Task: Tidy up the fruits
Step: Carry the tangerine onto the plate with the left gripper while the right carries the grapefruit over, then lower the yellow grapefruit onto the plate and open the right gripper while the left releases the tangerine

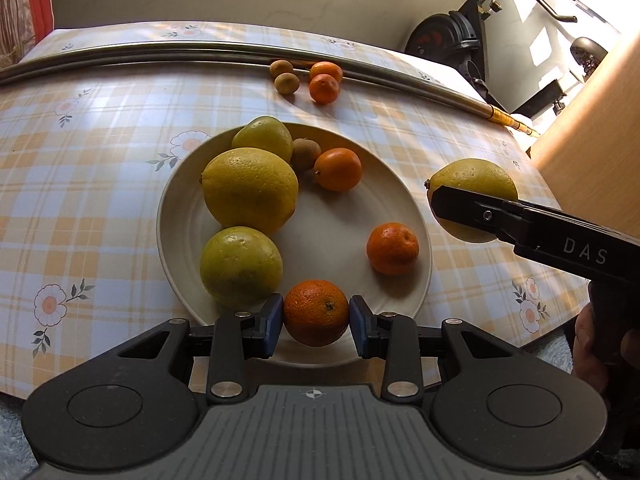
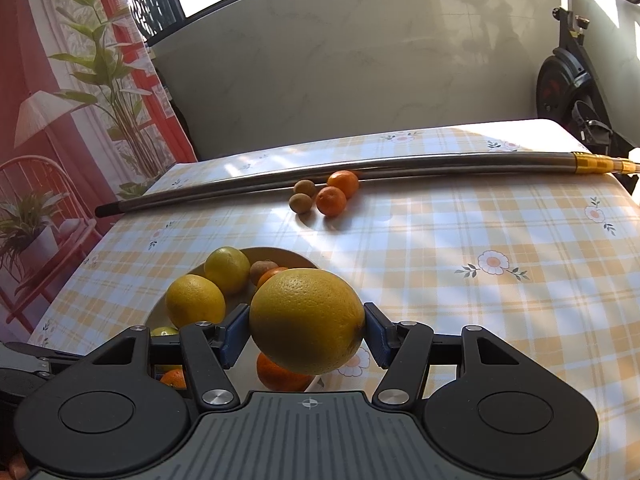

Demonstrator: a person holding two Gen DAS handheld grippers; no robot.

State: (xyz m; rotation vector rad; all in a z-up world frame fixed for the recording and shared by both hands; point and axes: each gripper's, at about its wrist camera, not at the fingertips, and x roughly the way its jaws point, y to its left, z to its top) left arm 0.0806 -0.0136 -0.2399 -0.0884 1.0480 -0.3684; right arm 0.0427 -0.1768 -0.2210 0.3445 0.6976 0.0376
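A cream plate (image 1: pixel 340 236) on the checked tablecloth holds three yellow-green citrus fruits (image 1: pixel 250 190), a kiwi (image 1: pixel 306 154) and two tangerines (image 1: pixel 393 249). My left gripper (image 1: pixel 316 314) is shut on a tangerine (image 1: pixel 316 312) over the plate's near rim. My right gripper (image 2: pixel 306 326) is shut on a large yellow citrus fruit (image 2: pixel 308 320) and holds it above the table just right of the plate (image 2: pixel 160 312); that fruit (image 1: pixel 472 180) also shows in the left wrist view.
Two kiwis (image 1: pixel 285 76) and two tangerines (image 1: pixel 325 80) lie on the table by a long metal pole (image 1: pixel 200 50) that crosses the far side. A wooden panel (image 1: pixel 592 152) stands at the right edge. An exercise bike (image 2: pixel 568 84) is beyond the table.
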